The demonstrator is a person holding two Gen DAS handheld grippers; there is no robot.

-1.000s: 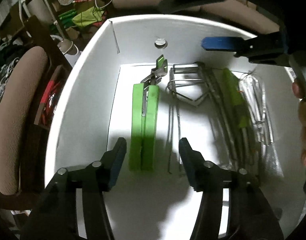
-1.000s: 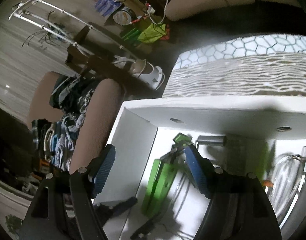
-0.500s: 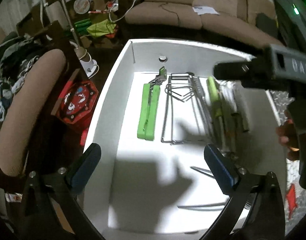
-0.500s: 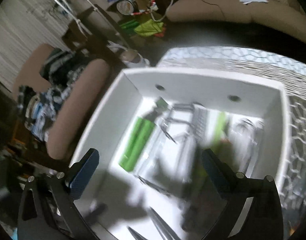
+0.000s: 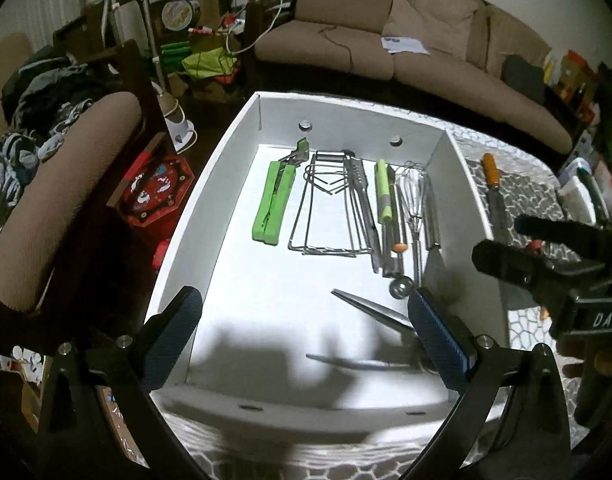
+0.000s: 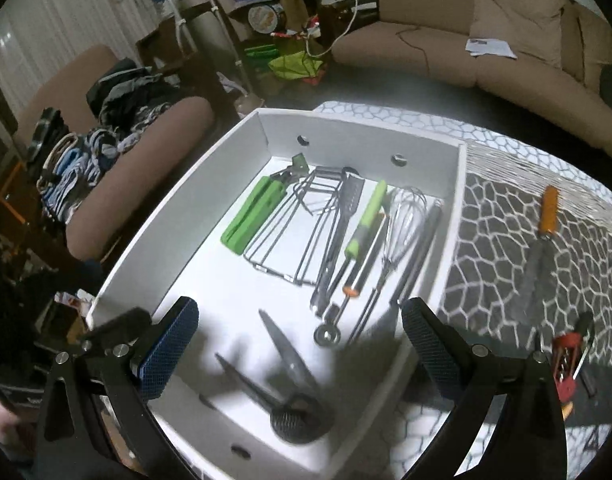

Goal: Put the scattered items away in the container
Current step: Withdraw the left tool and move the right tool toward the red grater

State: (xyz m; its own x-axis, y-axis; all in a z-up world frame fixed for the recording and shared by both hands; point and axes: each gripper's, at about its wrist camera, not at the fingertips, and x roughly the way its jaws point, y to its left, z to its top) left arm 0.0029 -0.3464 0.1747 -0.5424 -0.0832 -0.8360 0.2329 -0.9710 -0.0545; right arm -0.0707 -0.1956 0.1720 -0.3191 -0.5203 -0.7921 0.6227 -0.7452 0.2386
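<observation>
The white box (image 5: pixel 209 208) holds a green-handled tool (image 5: pixel 273 204), wire racks (image 5: pixel 326 208), a whisk (image 5: pixel 414 192), a green-handled utensil (image 5: pixel 382 192) and scissors (image 5: pixel 374 316). My left gripper (image 5: pixel 306 332) hangs open and empty above the box's near end. My right gripper (image 6: pixel 297 344) is also open and empty over the box (image 6: pixel 450 216), above the scissors (image 6: pixel 289 360). Outside the box on the patterned cloth lie an orange-handled spatula (image 6: pixel 540 240) and a red tool (image 6: pixel 568 360), to the right of my right gripper.
A brown sofa (image 5: pixel 406 52) stands behind the table. A padded chair (image 5: pixel 53 208) piled with clothes stands left of the box, with floor clutter beyond it. The other gripper's black body (image 5: pixel 546 272) and a hand show at the right of the left wrist view.
Both grippers opened wide and drew back and up from the box. The left one had been low around the green-handled tool, which now lies free in the box.
</observation>
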